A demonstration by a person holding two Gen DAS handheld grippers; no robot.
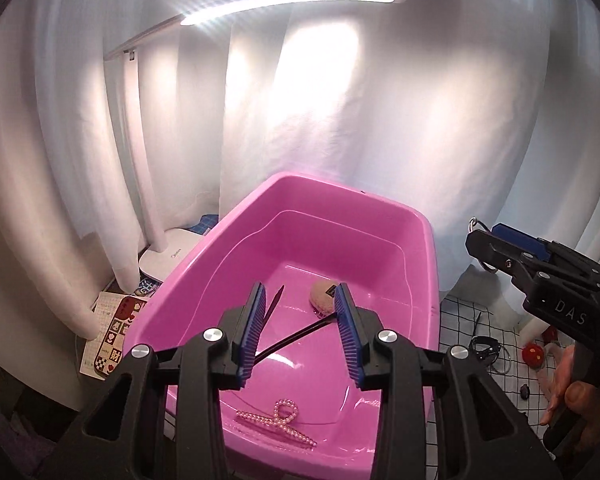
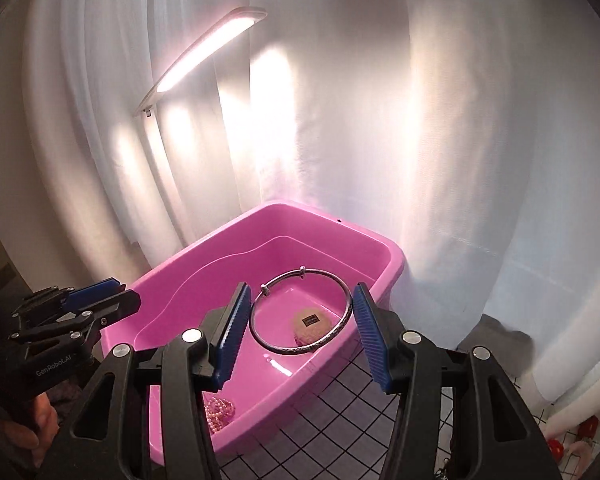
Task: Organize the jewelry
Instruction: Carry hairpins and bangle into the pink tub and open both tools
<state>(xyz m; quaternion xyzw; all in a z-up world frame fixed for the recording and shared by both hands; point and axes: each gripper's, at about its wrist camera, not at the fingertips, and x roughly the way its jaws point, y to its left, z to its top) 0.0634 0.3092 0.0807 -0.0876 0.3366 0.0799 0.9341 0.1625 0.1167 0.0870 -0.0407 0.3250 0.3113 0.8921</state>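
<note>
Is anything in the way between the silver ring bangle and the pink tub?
Nothing visible blocks it. The right hand-held gripper holds the silver bangle between its pads above the open pink tub. Below it there is only bare tub floor and a small round beige piece lying inside.

Inside one pink tub [image 1: 236,240], one pearl clip [image 1: 278,420] and one beige pad [image 1: 322,294] are counted.

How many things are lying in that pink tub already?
2: a pearl hair clip near the front, a round beige piece farther back. More may be hidden.
</note>
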